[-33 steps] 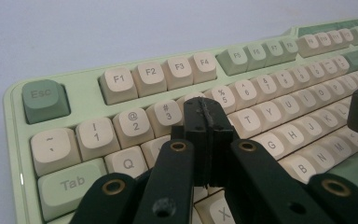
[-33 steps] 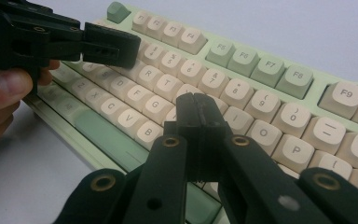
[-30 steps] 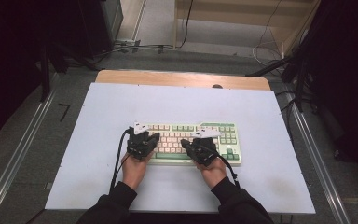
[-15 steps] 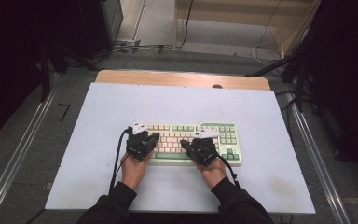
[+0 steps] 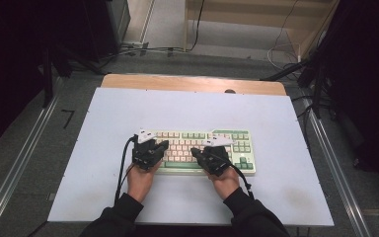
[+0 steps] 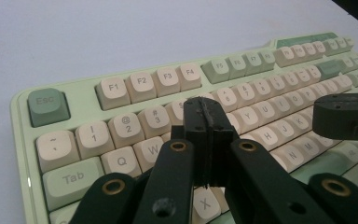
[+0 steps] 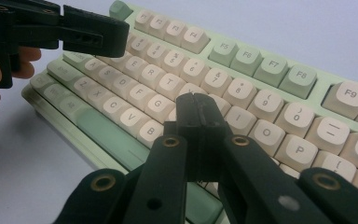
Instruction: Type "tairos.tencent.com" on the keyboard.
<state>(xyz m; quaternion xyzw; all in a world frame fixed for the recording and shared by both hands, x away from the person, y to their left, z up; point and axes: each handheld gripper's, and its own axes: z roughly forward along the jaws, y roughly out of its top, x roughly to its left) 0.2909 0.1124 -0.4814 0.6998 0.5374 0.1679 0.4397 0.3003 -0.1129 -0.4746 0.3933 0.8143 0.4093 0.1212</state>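
A pale green keyboard (image 5: pixel 227 144) with cream keys lies on the white table top (image 5: pixel 128 108), just in front of the person. My left gripper (image 5: pixel 165 144) hovers over its left half, jaws pressed together with nothing between them. In the left gripper view those jaws (image 6: pixel 204 111) point over the keyboard (image 6: pixel 135 84) near the number row. My right gripper (image 5: pixel 194 151) is over the middle, also shut and empty. In the right gripper view its tips (image 7: pixel 196 106) hang above the letter keys (image 7: pixel 242 88), and the left gripper (image 7: pixel 93 33) reaches in from the upper left.
A wooden strip (image 5: pixel 187 83) borders the table's far edge. Metal rails (image 5: pixel 333 163) run along both sides. Cables lie on the floor (image 5: pixel 143 49) beyond the table. Bare white surface surrounds the keyboard on all sides.
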